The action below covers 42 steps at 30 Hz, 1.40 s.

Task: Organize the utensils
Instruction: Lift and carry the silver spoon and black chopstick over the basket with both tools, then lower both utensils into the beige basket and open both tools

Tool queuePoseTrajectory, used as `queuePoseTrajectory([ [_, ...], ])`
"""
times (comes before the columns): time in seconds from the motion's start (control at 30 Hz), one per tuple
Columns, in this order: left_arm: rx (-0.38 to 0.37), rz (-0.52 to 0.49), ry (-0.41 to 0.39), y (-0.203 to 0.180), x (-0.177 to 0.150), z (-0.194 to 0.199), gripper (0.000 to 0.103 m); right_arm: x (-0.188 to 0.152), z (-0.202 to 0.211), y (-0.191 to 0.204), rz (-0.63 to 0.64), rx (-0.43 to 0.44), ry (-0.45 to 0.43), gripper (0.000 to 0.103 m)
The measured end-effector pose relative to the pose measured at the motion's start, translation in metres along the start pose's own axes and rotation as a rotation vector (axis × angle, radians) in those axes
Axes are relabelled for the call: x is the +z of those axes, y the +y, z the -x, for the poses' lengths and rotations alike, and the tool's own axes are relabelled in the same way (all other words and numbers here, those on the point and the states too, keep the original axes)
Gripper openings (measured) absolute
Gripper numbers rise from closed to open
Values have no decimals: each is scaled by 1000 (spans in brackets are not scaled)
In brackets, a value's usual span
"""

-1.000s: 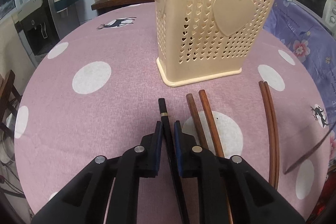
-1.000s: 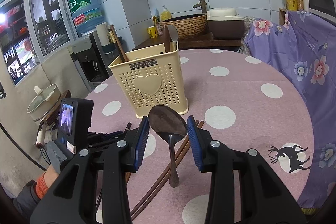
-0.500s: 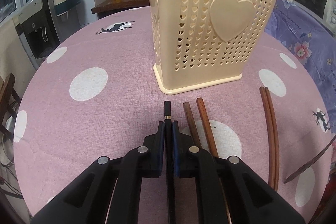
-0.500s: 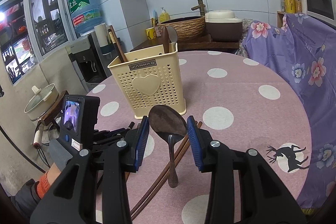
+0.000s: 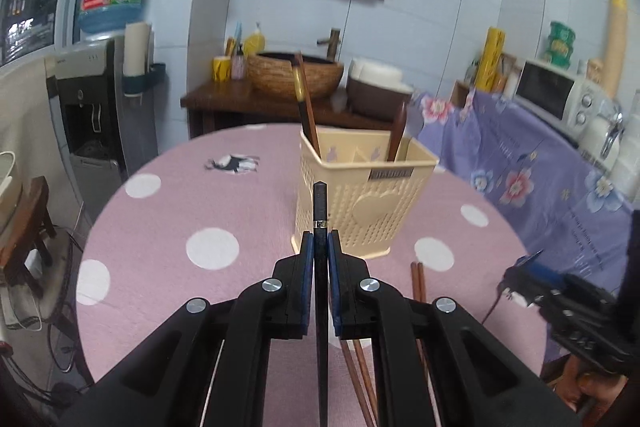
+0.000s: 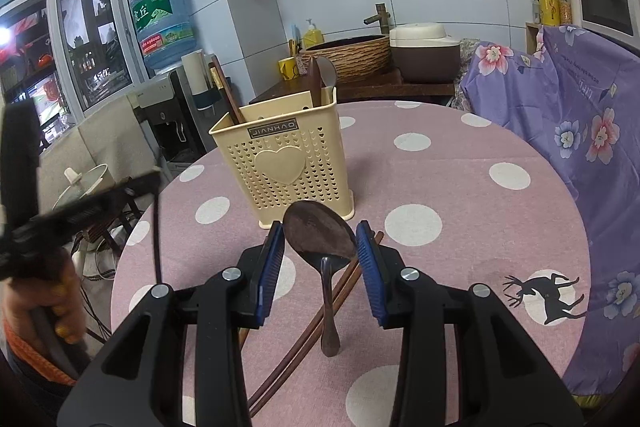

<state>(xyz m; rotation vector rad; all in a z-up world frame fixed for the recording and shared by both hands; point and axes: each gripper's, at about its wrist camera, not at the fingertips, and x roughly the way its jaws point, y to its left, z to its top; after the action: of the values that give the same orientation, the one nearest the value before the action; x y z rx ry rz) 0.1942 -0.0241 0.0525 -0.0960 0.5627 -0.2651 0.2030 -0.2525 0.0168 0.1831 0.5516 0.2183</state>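
A round tabletop under a pink cloth with white dots carries the scene, with a purple floral cover draped beside its right edge. Near the far-left part of the tabletop stands a cream perforated utensil holder, a raised heart on its front, with dark wooden utensils standing upright in its compartments. The right gripper hangs low over the near part of the tabletop, its blue-padded jaws partly apart on either side of a dark spoon; the bowl fills the gap between the pads, though whether they press on it cannot be told. Brown chopsticks lie on the cloth under the spoon, angled toward the near edge. The left gripper is clamped tight on a single black chopstick, held clear above the cloth, its tip pointing at the holder. More brown chopsticks lie on the cloth just right of that gripper.
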Motion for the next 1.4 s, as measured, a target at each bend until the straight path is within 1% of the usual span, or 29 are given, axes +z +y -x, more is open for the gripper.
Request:
queuePoseTrajectory([
  [0.13,-22,26,-29,4,-1,16,8,-1,3,-1,-7,0,-2,38],
  [0.27,-49,24,-46,2,-5,24,8,-1,5,0,-9,1,-5,38],
  [0.57,-57,27,-69,4,-3,31,8,0,11,2,-6,7,-25,38],
  [0.7,-68,26,-92,4,6,34,8,6,11,4,1,35,-32,38],
  [0.8,-72,4,-121,-1,21,36,8,23,12,10,16,58,-54,38],
  [0.9,-98,-14,-159,-6,46,40,8,51,14,21,56,75,-102,38],
  [1.0,-117,-18,-213,-11,85,46,8,98,18,34,97,78,-188,38],
  [1.07,-125,-32,-259,-17,117,50,8,129,18,43,118,86,-219,38],
  [1.13,-117,-38,-302,-23,142,51,8,162,14,52,131,66,-267,38],
  [1.2,-94,-50,-335,-29,162,48,8,188,4,59,142,45,-292,38],
  [1.23,-83,-47,-345,-31,170,43,8,195,-3,60,135,36,-296,38],
  [1.3,-71,-42,-351,-31,175,31,8,201,-17,59,121,26,-286,38],
  [1.4,-35,-43,-325,-29,169,4,8,190,-45,54,102,6,-250,38],
])
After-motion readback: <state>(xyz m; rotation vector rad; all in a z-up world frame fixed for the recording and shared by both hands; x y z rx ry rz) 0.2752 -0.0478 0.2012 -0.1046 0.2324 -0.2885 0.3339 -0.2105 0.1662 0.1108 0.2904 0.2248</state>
